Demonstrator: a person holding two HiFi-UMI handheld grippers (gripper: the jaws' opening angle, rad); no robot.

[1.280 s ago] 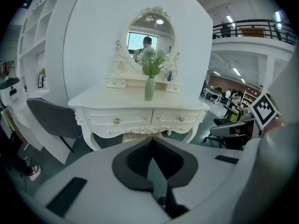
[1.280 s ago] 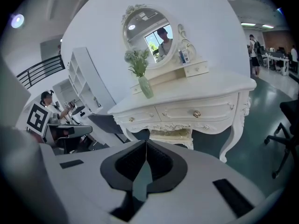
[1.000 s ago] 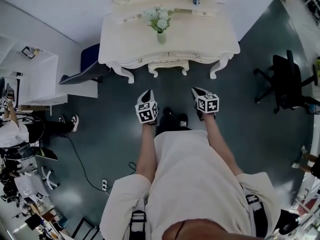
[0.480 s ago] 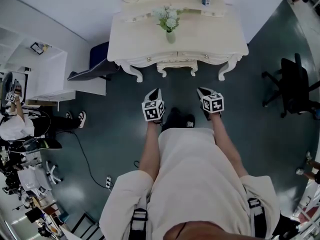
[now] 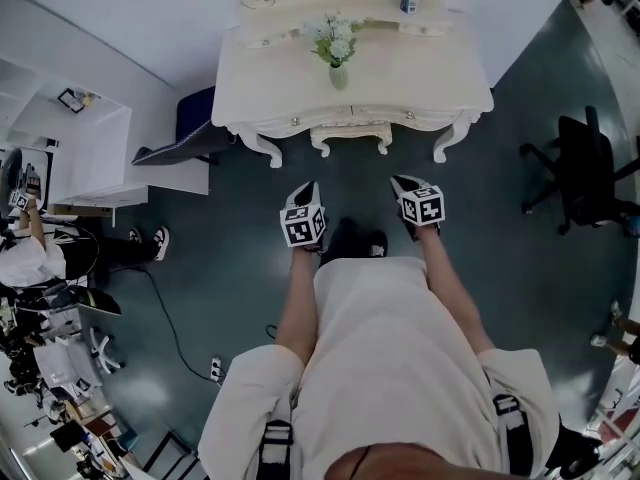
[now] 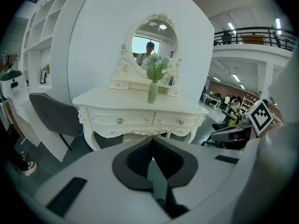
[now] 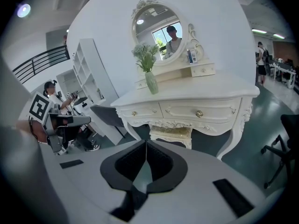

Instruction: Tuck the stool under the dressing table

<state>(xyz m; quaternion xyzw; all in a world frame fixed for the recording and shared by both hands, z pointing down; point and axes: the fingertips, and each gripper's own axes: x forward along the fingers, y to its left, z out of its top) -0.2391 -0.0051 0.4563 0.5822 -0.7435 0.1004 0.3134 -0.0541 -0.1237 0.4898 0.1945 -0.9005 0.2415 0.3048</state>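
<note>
– Claw count, left item first: condition?
– Left claw (image 5: pixel 311 186): jaws pressed together, nothing between them. Held low over the dark floor (image 5: pixel 240 228), tips aimed at the desk (image 5: pixel 420 83).
– Next along, the stool?
– Stool (image 5: pixel 350 136): cream, carved to match the desk. Stands in the knee gap between the desk's front legs, under the drawer row; from above only its front edge and legs show. Lies straight ahead of both claws and well apart from them, on the line running between the two. Long side runs across, parallel to the desk front.
– Nearer claw?
– Neither by much: the left is closer to its left end, the right to its right end. Judged: stool looks tucked in already; any last nudge would go straight forward, both claws level.
– Right item?
– Right claw (image 5: pixel 399 180): jaws likewise closed on nothing, pointing at the desk.
– Sundries?
– Grey chair (image 6: pixel 51 113) left of the desk; vase (image 5: pixel 337 71) of flowers on the desk top above the stool; black office chair (image 5: pixel 580 168) far right, well apart from the stool.
</note>
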